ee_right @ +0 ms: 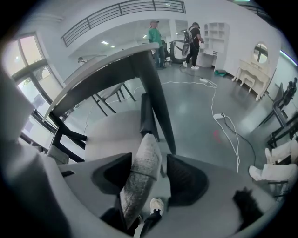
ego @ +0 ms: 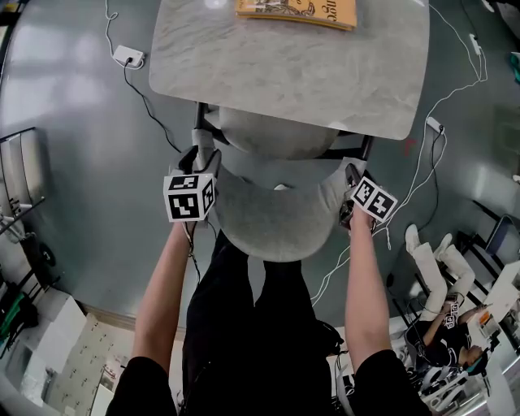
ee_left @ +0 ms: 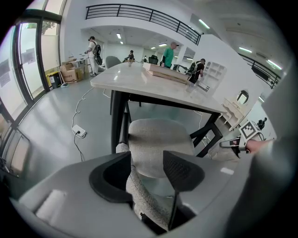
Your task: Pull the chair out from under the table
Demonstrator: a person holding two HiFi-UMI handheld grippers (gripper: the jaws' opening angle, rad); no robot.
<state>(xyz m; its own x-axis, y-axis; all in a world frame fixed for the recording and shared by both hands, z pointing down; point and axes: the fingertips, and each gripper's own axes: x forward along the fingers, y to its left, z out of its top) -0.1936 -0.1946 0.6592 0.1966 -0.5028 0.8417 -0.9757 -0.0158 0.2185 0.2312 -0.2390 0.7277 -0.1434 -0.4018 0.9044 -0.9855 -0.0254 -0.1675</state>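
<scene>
left gripper [ego: 201, 156] at left end of chair [ego: 276, 223] back, jaws apart, back's edge between them, not pinched. right gripper [ego: 349, 180] at right end, jaws wide apart, edge between too. seat partly under table [ego: 309, 73]. book [ego: 296, 10] on table's far side.

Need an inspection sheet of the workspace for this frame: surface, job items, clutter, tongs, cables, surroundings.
Surface: table, pale stone-look top, mostly bare.
Job's things: grey chair, seat partly under the table; backrest toward the person.
Clutter: yellow book at the table's far edge.
Grippers: left tongs open, astride the backrest's left edge; right tongs open, astride its right edge.
Cables: black cable and white cable trail on the floor; power strip left of the table.
Surroundings: grey floor; seated person at lower right.
</scene>
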